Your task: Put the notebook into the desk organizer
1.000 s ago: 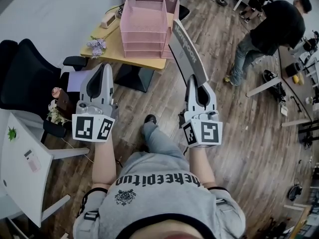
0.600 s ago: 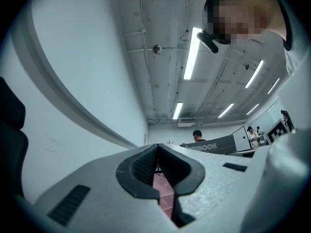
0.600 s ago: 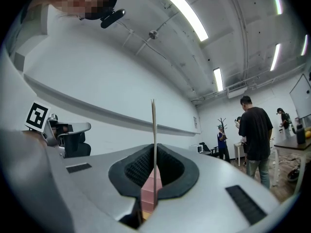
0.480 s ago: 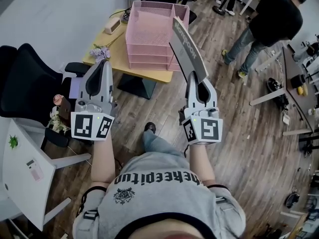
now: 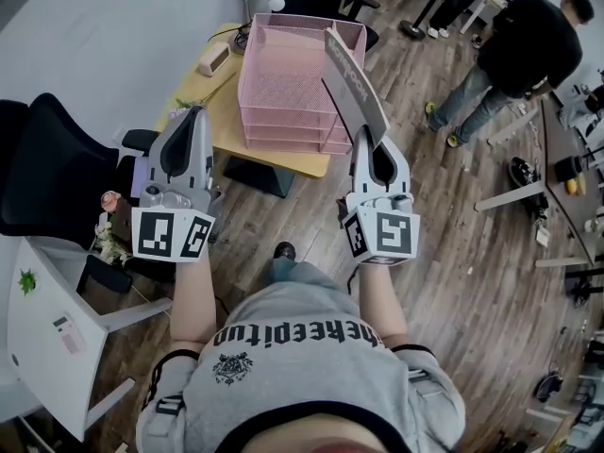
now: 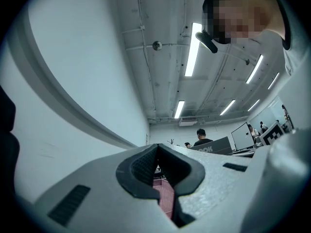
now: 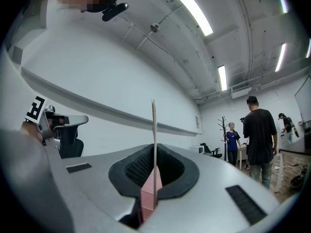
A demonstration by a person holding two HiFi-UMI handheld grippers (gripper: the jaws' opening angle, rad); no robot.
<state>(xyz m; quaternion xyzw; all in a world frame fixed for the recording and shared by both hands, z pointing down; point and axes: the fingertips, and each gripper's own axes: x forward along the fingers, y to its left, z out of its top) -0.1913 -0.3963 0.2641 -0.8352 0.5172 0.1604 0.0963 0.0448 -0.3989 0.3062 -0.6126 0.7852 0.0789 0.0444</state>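
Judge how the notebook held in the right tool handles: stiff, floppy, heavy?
Probably stiff: the notebook stands straight out of the right tool without drooping. Likely light, since a pinch on one end holds it. It might pivot if bumped on the organizer.

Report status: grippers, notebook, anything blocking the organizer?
Right gripper shut on notebook, held edge-up. Left gripper shut, empty. Pink desk organizer ahead on desk, nothing in the way.

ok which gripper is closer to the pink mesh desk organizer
Right. The right gripper sits at the pink mesh desk organizer's front right corner, its grey notebook crossing that edge. The left gripper is off to the organizer's left, apart from it.
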